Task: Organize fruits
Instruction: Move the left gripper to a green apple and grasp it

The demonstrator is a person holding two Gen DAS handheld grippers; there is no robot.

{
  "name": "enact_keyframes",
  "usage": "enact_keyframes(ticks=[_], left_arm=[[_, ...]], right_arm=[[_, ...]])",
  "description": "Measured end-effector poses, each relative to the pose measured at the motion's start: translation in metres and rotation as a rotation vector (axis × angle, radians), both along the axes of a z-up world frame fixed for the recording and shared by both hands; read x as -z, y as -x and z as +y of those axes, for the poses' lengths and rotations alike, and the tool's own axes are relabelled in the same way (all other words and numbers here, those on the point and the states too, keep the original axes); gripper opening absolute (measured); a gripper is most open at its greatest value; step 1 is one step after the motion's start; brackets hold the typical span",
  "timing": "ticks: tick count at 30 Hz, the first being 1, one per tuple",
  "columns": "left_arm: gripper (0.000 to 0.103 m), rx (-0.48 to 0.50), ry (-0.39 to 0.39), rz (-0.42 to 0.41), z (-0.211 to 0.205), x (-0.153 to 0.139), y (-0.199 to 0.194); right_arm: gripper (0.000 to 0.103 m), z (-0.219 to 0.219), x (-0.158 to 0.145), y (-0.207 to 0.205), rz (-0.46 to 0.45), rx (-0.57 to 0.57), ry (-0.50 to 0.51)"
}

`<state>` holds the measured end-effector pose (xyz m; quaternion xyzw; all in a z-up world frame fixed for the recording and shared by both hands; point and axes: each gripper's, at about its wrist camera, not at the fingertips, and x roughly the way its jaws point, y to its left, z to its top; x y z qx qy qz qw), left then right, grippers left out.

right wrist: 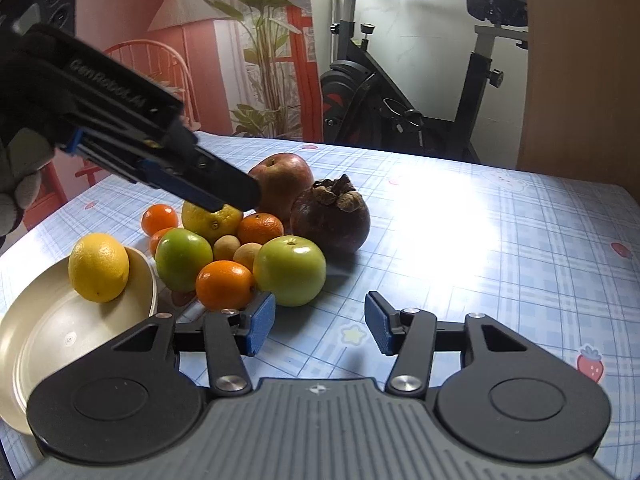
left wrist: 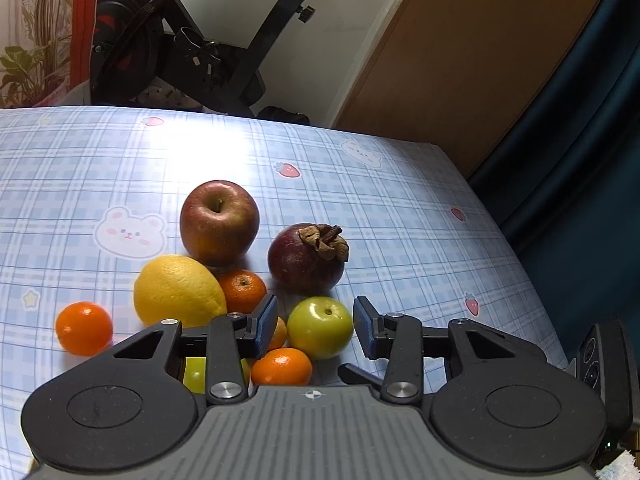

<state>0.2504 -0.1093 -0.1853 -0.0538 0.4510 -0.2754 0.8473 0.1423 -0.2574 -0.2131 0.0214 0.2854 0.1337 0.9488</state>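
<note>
From the left wrist camera, the left gripper (left wrist: 316, 326) is seen low over a heap of fruit on the checked tabletop (left wrist: 400, 208). Its jaws are parted moderately and hold nothing; a green apple (left wrist: 320, 326) is framed in the gap, though whether the pads touch it cannot be told from this angle. Behind the green apple a dark purple fruit (left wrist: 306, 258) with a dry calyx is seen, and to the left of that a red apple (left wrist: 219, 222). A lemon (left wrist: 178, 290) lies left of the green apple, with small oranges (left wrist: 242, 290) tucked around it.

From the right wrist camera, the right gripper (right wrist: 320, 324) is seen just short of the heap, its jaws set fairly wide and empty over bare cloth. The green apple (right wrist: 289, 270) lies just ahead of the left jaw. To the left of it a cream bowl (right wrist: 24, 344) is seen with one lemon (right wrist: 99, 267) resting against its rim. The other gripper (right wrist: 236, 196) is reached in over the back of the heap.

The green apple is judged firm, smooth and moderately heavy, so it is likely to slip if pinched off-centre. It is best taken across its widest middle. The fruits are packed in contact, so neighbours may be rolled when one is lifted.
</note>
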Motion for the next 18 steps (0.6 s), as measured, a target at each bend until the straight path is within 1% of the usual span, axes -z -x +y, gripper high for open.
enact_keyframes(ticks=[6, 12, 18], left_arm=[[0.044, 0.028, -0.024, 0.003, -0.011, 0.008, -0.004], [0.044, 0.016, -0.022, 0.016, -0.012, 0.013, -0.012], [0.044, 0.035, -0.022, 0.030, -0.018, 0.018, -0.015]], right_arm=[[0.044, 0.003, 0.007, -0.008, 0.014, -0.026, 0.011], [0.043, 0.009, 0.010, -0.017, 0.020, -0.052, 0.034], [0.043, 0.012, 0.011, -0.023, 0.021, -0.083, 0.044]])
